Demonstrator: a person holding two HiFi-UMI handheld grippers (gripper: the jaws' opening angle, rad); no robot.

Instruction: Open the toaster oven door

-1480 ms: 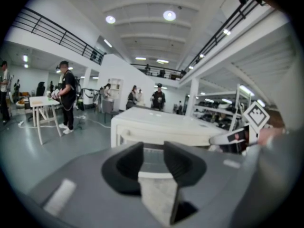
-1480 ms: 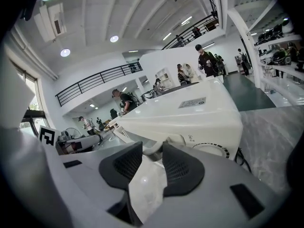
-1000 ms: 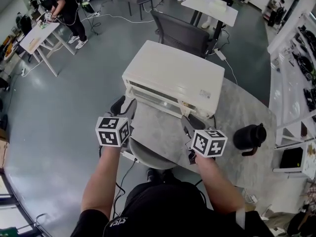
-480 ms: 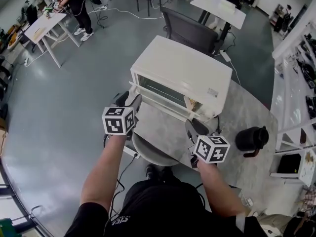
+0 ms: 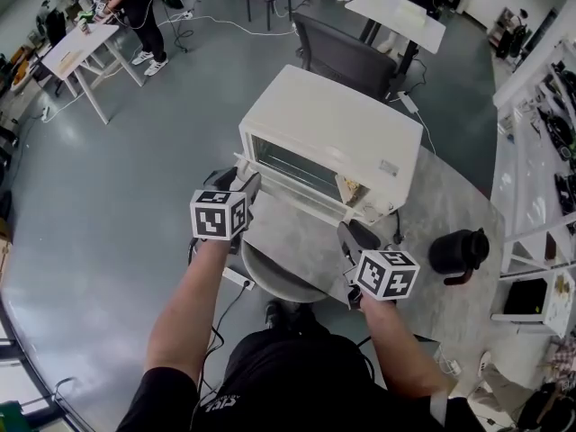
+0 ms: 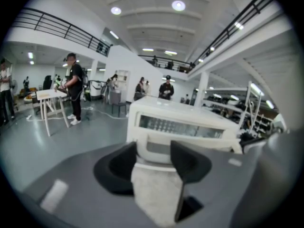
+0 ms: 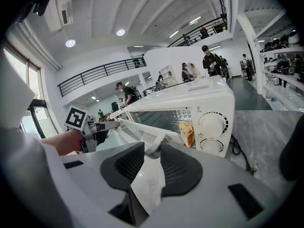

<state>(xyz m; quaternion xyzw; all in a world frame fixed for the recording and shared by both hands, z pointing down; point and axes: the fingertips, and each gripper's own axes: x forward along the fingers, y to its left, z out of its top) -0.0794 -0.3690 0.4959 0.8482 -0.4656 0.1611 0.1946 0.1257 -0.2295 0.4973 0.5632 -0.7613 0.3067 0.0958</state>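
Grey floor point(image 5: 90, 196) spread through a wide hall, and a pale, stone-patterned table point(image 5: 450, 196) stood below the camera. Over it, the left gripper point(image 6: 154, 153) had its jaws spread wide, having just been opening. They pressed on nothing, though the left end of the white handle point(image 6: 158, 137) showed in the gap at their tips. The right gripper point(image 7: 152, 151) had its jaws much closer together, having just been closing. They were clamped on the handle's right end, which filled the gap between the pads.

The white toaster oven point(image 5: 337, 124) sat at the table's far left edge, its front turned toward both grippers. Its door point(image 7: 142, 128) hung ajar, tilted out at the top, so the handle lay directly before the jaws. The left gripper was at the front's left corner and the right gripper near the two dials point(image 7: 213, 125). Behind the glass beside the dials lay something yellowish point(image 7: 188, 132); what it was could not be told.

A dark chair point(image 5: 337, 57) stood just behind the oven, with a white desk point(image 5: 396, 12) beyond it. A person point(image 5: 135, 3) stood far off at the top left. On the table, a black jug point(image 5: 456, 248) stood to the right of the right gripper, well apart from it. A black cable point(image 7: 237, 151) trailed beside the oven.
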